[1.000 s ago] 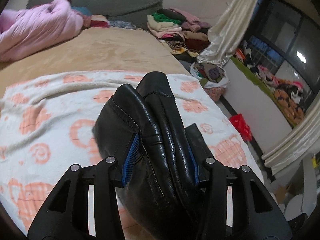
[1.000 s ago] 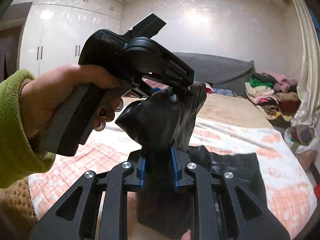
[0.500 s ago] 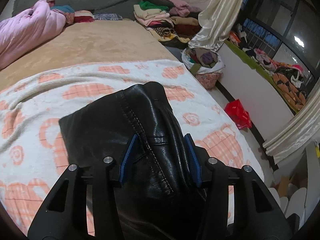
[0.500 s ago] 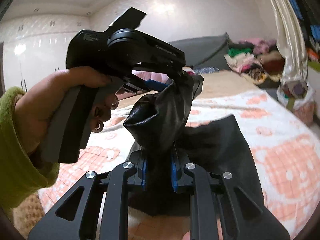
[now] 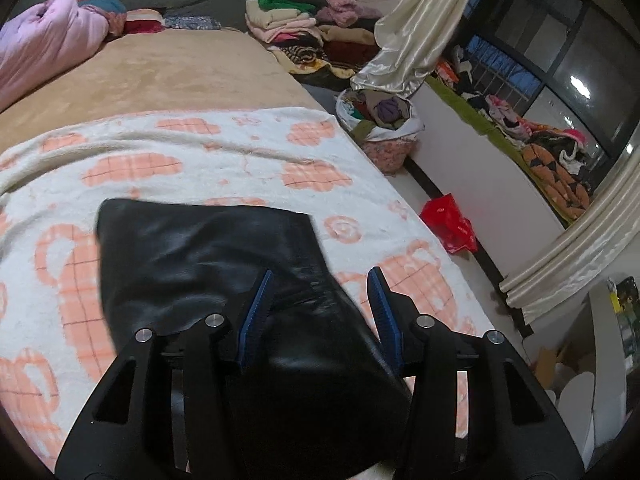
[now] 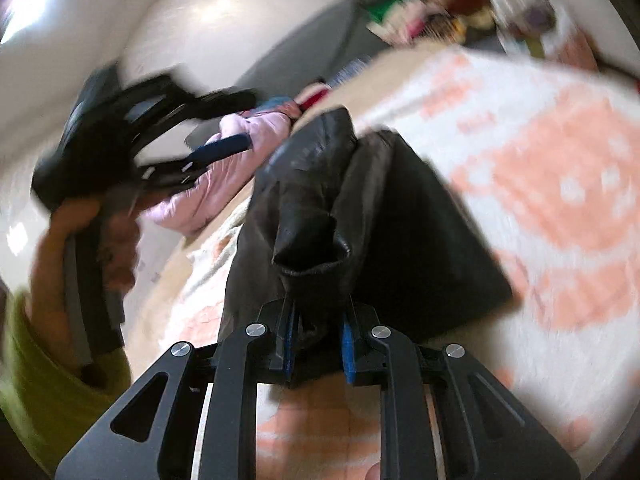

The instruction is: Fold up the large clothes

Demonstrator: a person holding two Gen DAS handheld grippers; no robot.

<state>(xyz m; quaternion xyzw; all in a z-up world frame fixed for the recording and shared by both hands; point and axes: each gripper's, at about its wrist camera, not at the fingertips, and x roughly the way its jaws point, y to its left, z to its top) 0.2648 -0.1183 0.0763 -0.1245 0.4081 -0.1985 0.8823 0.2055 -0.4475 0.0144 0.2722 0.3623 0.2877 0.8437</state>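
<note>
garment (image 5: 208,256) lay black and glossy on the patterned blanket (image 5: 240,148), spread ahead of the left gripper (image 5: 320,312). we noted its blue pads standing apart, no longer pressing the leather between them: released, apparently to lay the fold flat. the right gripper (image 6: 318,338) was clenched on a bunched edge, presumably to steer it down.

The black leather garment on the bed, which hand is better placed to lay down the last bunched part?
Right: its tongs pinch the raised bunch of the black leather garment; the left tongs are open.
</note>
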